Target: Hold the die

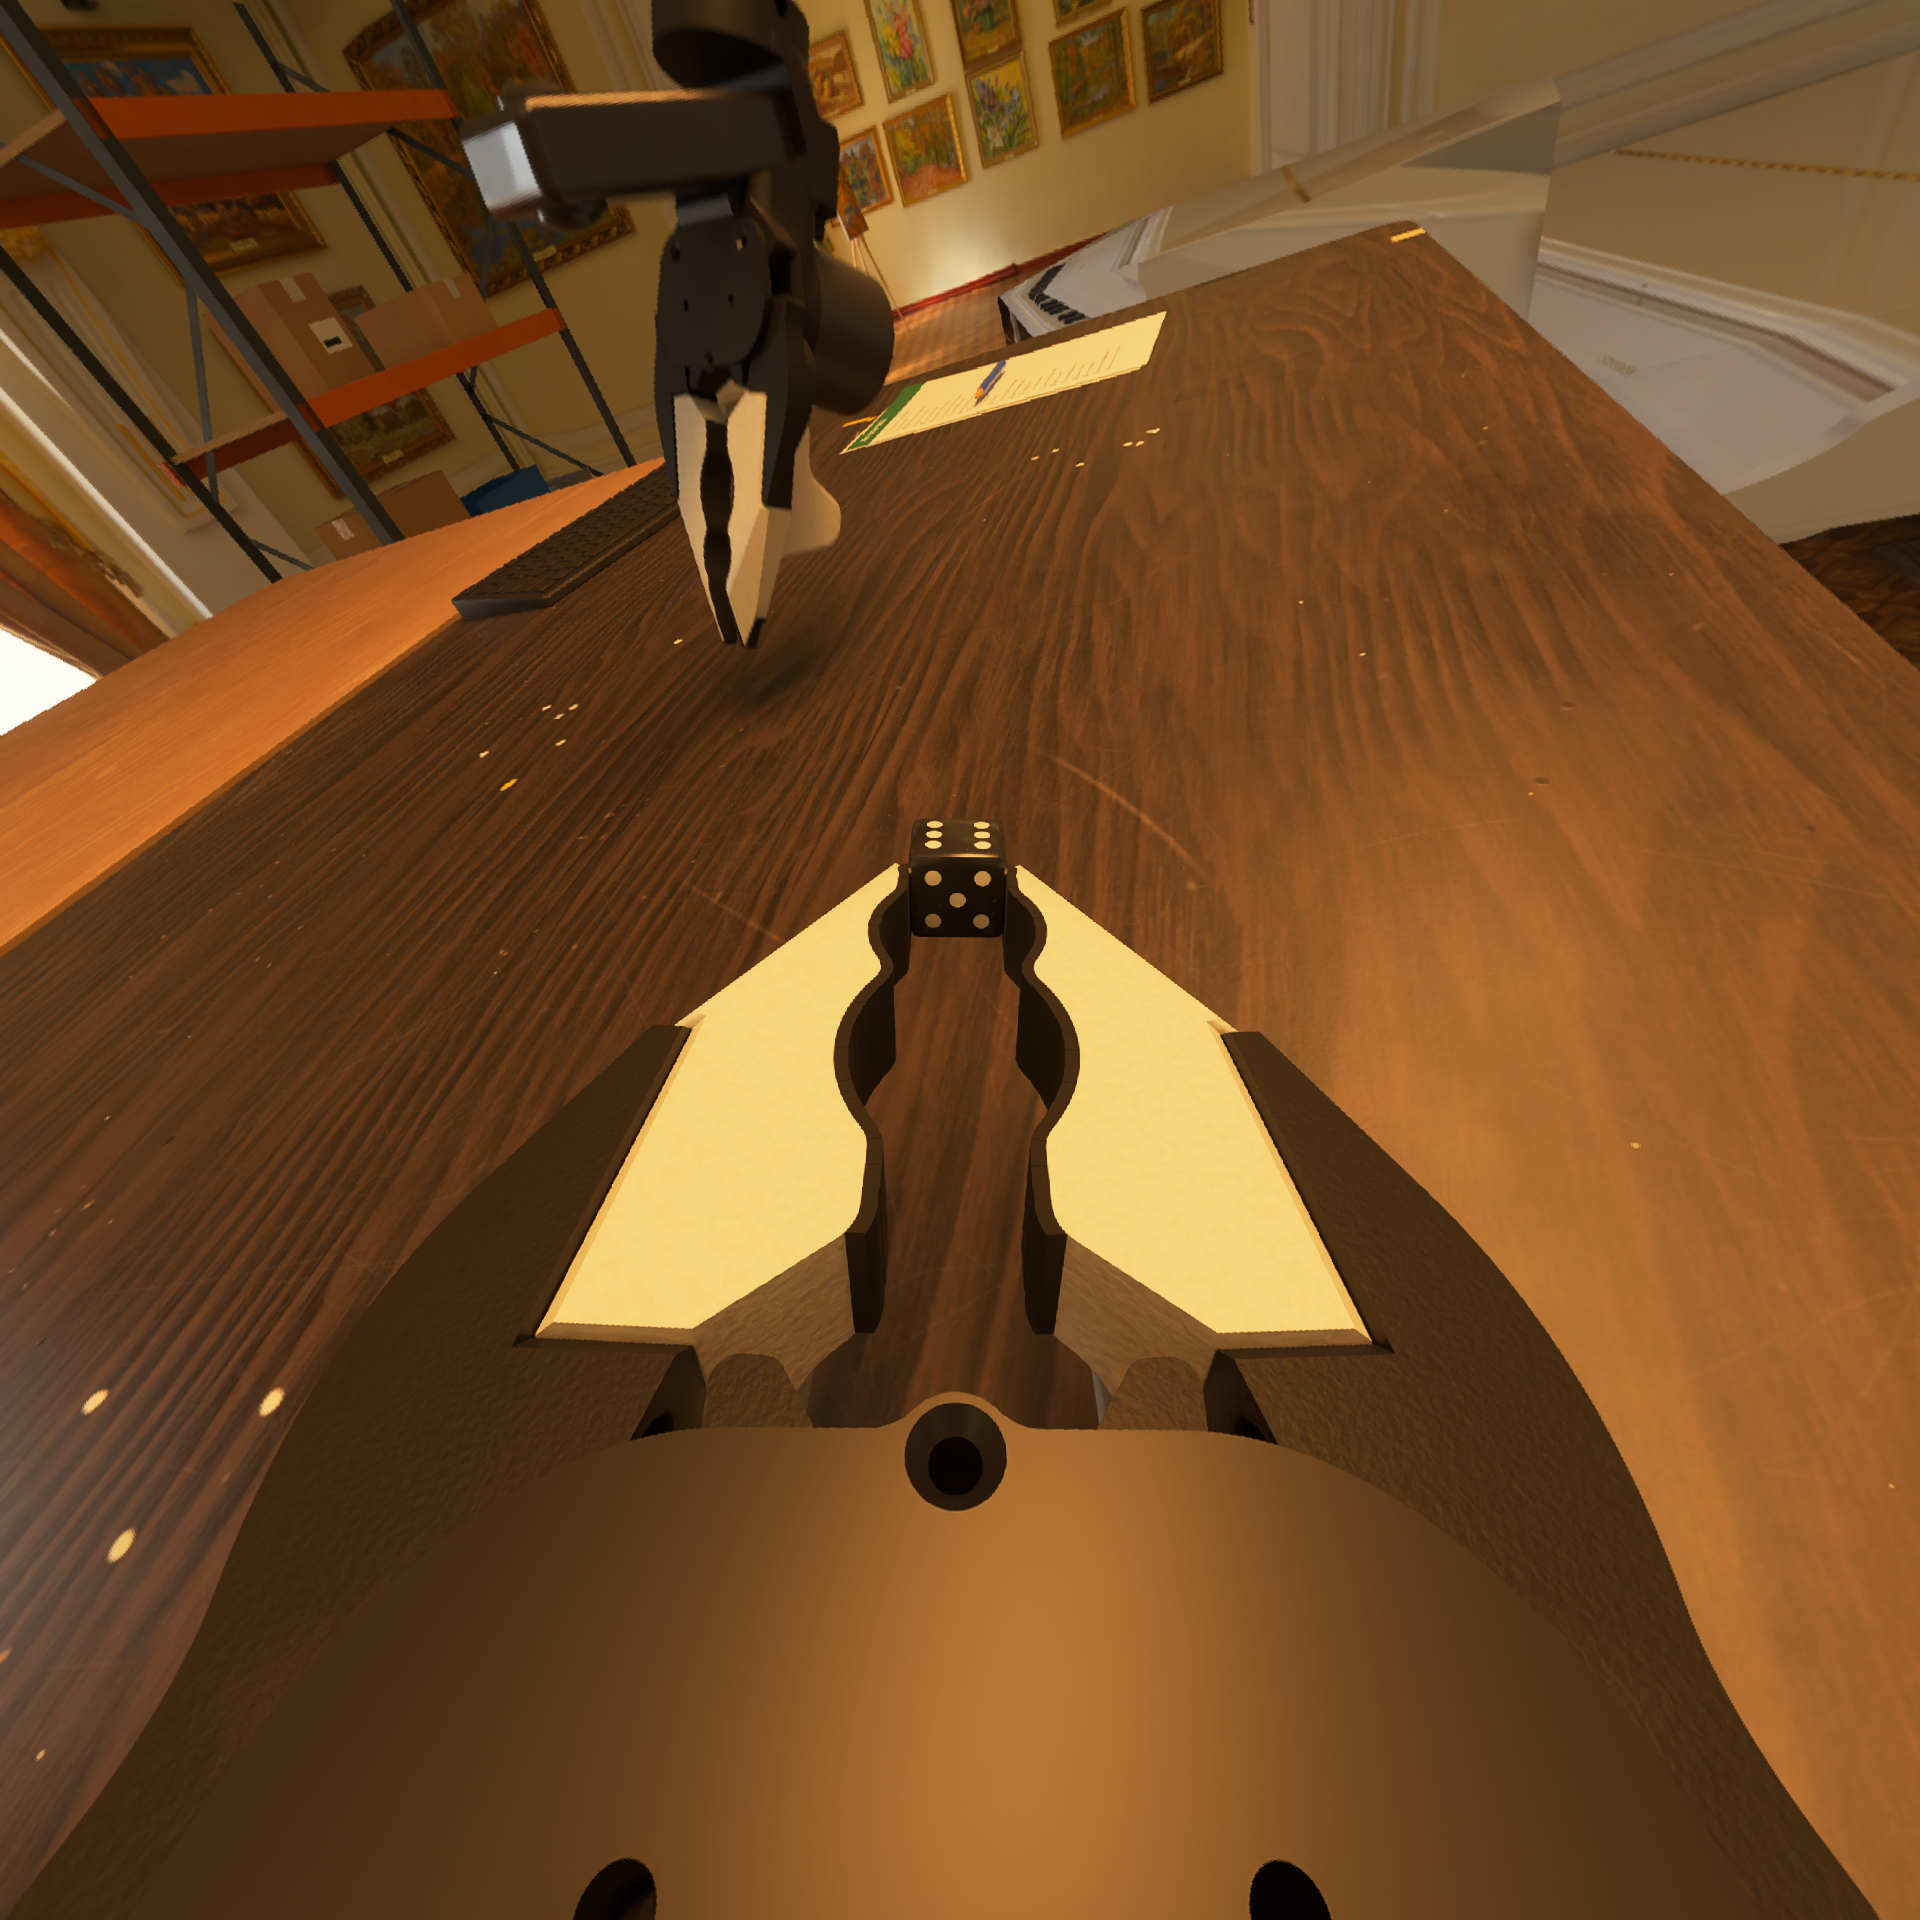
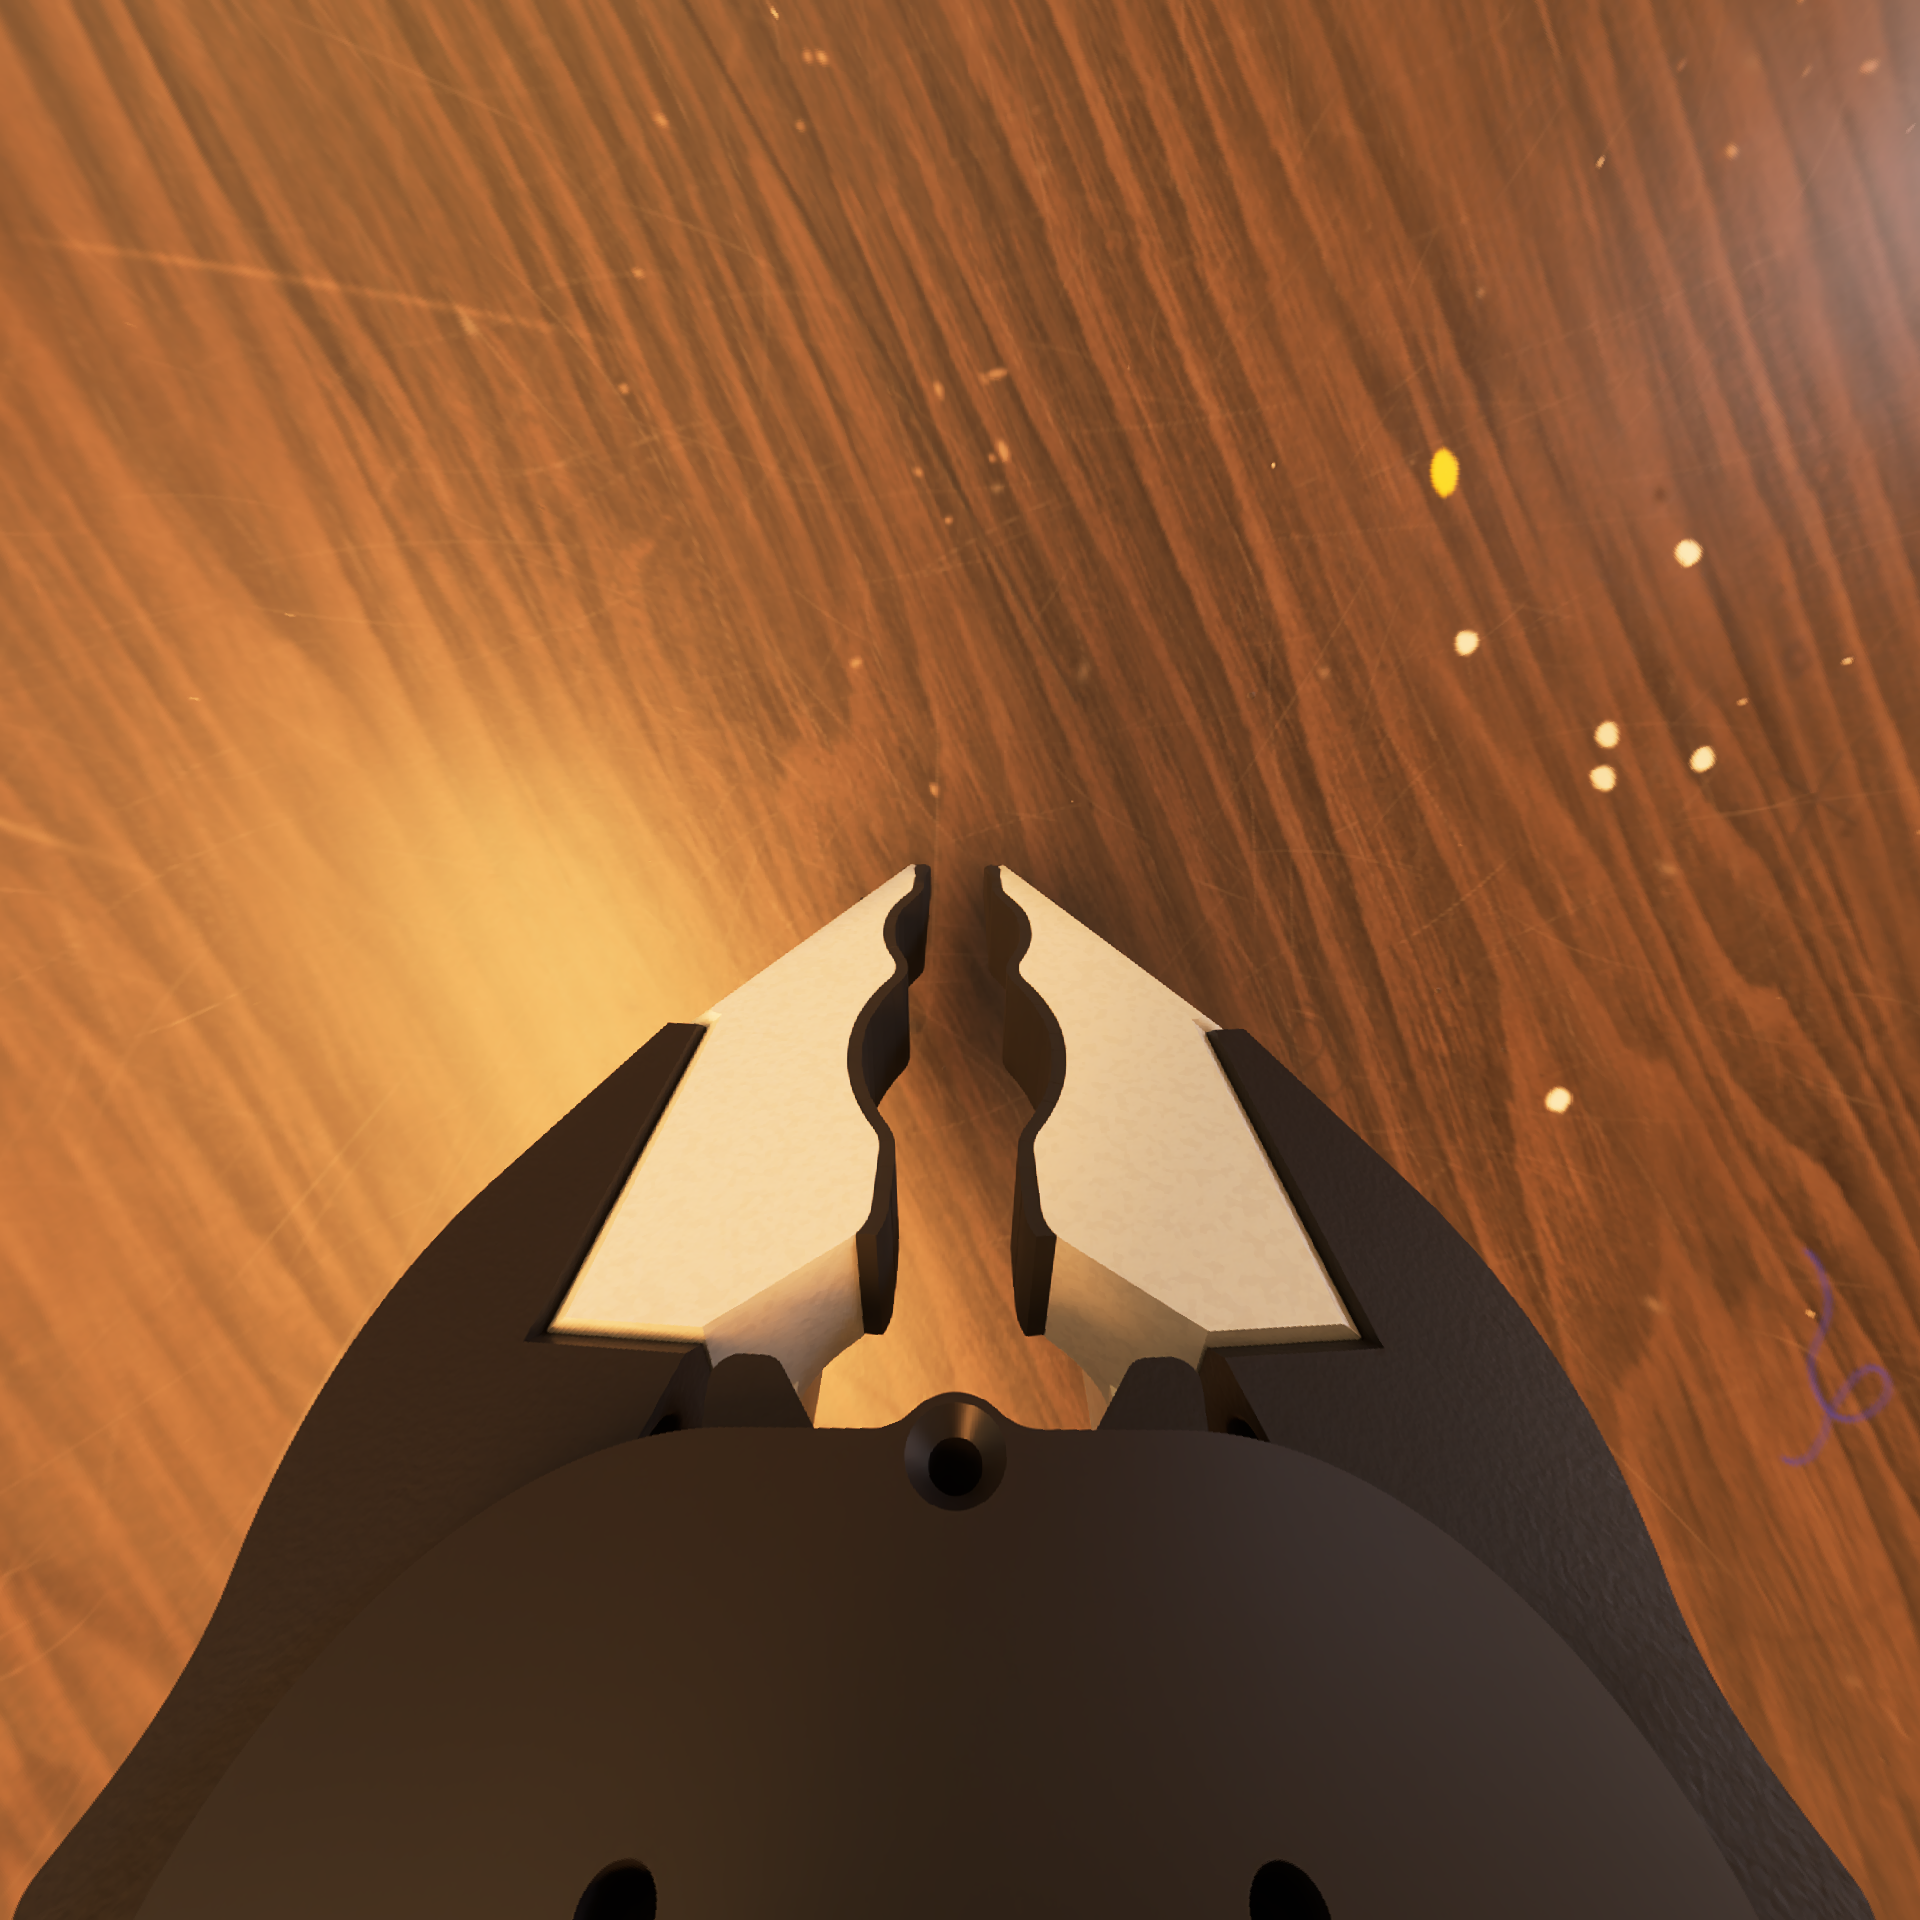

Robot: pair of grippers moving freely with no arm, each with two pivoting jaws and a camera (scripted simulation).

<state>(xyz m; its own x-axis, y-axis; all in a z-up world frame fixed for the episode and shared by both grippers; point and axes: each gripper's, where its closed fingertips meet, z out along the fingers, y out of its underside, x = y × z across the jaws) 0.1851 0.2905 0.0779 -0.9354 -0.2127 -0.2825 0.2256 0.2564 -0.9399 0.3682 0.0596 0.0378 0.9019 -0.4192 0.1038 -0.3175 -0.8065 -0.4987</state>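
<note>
A black die (image 1: 957, 896) with pale pips sits between the fingertips of my left gripper (image 1: 957, 871). Both tips press its sides, so the gripper is shut on it. I cannot tell whether the die rests on the wooden table (image 1: 1351, 727) or hangs just above it. My right gripper (image 1: 743, 634) hovers farther off to the left, pointing down at the table. In its own view, the right gripper (image 2: 956, 871) holds nothing, its jaws drawn in to a narrow slit over bare wood (image 2: 935, 416).
A dark keyboard (image 1: 566, 561) lies at the far left by the table's edge. A sheet of paper (image 1: 1049, 376) with a blue pen (image 1: 989, 376) lies at the far end. Metal shelving (image 1: 208, 312) with boxes stands beyond the table.
</note>
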